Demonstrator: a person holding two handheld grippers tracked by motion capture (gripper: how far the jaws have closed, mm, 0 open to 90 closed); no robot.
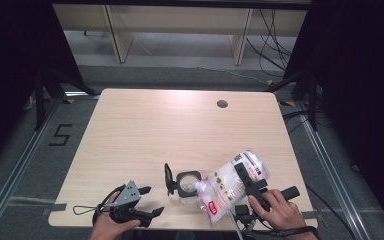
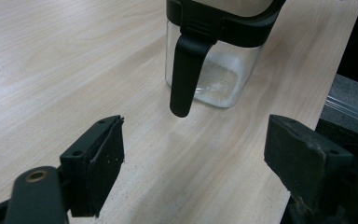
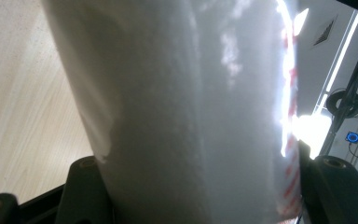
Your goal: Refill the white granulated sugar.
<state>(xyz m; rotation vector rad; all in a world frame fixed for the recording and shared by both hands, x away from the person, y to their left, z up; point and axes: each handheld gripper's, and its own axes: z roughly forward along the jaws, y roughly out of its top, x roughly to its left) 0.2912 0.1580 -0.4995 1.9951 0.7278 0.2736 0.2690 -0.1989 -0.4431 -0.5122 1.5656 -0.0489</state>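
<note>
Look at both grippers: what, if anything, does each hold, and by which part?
The right gripper clamps the plastic bag of white powder across its middle, tilted toward the open jar. The left gripper holds nothing.

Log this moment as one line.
right tongs: shut on bag, tilted toward jar | left tongs: open, empty | lid: open

table [image 1: 145, 130]: pale wood-grain laminate, smooth, slight sheen
jar [image 2: 214, 79]: clear glossy glass or plastic, can't tell which; white grainy residue inside
jar lid [image 2: 223, 23]: black plastic, matt
bag [image 1: 230, 185]: thin glossy plastic film, crinkled, white with red print
left gripper [image 2: 193, 154] pads [image 2: 109, 158]: black, matt, worn edges
floor [image 1: 25, 155]: grey, matt, carpet-like
</note>
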